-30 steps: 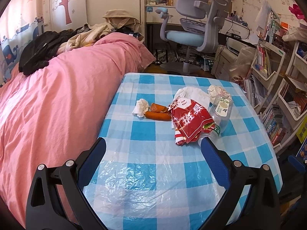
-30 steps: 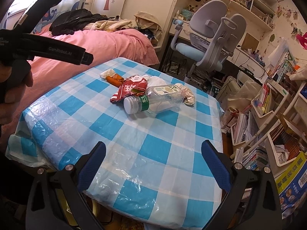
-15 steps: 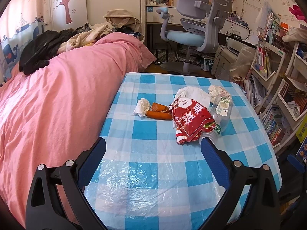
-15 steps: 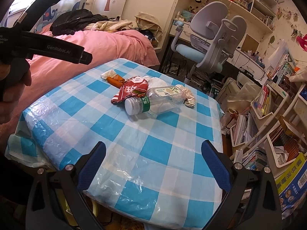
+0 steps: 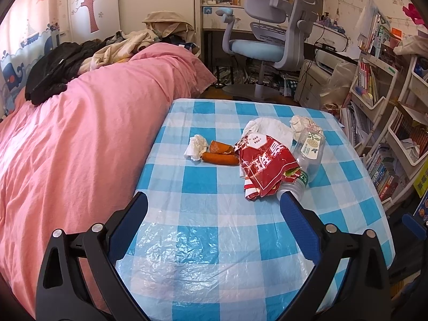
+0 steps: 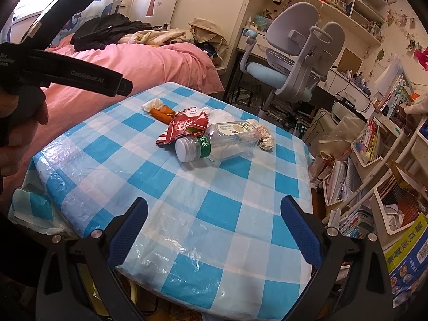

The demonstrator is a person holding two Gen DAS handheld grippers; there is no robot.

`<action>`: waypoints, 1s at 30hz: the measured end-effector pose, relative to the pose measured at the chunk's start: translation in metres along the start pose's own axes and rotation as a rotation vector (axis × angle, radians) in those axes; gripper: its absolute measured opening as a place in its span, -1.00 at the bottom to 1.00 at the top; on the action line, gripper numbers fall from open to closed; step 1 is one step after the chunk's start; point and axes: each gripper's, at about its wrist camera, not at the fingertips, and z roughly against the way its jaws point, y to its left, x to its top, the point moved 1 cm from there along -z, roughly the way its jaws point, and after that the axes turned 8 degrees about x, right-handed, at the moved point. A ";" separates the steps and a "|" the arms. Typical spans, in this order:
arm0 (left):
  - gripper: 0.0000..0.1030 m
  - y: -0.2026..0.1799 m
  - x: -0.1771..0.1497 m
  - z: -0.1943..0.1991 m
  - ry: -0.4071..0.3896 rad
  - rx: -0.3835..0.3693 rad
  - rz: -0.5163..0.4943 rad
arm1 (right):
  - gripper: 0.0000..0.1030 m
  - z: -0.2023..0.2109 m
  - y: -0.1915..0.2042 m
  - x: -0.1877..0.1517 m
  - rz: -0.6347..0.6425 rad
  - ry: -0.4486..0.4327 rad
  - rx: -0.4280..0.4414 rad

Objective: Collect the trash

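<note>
Well ahead of both tools, the trash sits bunched near the far middle of the tabletop point(image 5: 203, 187), which wears a blue-and-white checked plastic cover; the left gripper point(image 5: 213, 200) hangs over the near edge with its blue-padded fingers spread wide and nothing between them; the right gripper point(image 6: 213, 206) does the same from the near right corner, jaws apart and empty. Nearest the left gripper lies a torn red snack wrapper point(image 5: 263, 165), a little right of its centre line; its lower edge overlaps the green-labelled neck of a clear plastic bottle point(image 6: 219, 141), which lies on its side with its white cap turned toward the right gripper. Left of the wrapper two orange carrot pieces point(image 5: 220, 153) touch each other, and a crumpled white tissue point(image 5: 195, 147) rests against their left end. Behind the wrapper a white plastic bag point(image 5: 270, 128) lies flat; a second wad of crumpled paper point(image 6: 264, 136) sits at the bottle's base. From the right camera the left tool shows as a black handle held in a hand point(image 6: 24, 112) over the pink bed point(image 5: 80, 133); a grey desk chair point(image 5: 270, 26) stands beyond the tabletop.
</note>
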 end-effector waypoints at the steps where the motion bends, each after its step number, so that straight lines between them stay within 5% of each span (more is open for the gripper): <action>1: 0.85 0.000 0.000 0.000 0.000 0.000 0.000 | 0.85 0.000 0.000 0.000 -0.001 -0.001 0.001; 30: 0.85 -0.003 0.000 -0.006 0.005 0.000 -0.006 | 0.85 -0.006 0.007 0.006 0.005 0.001 0.012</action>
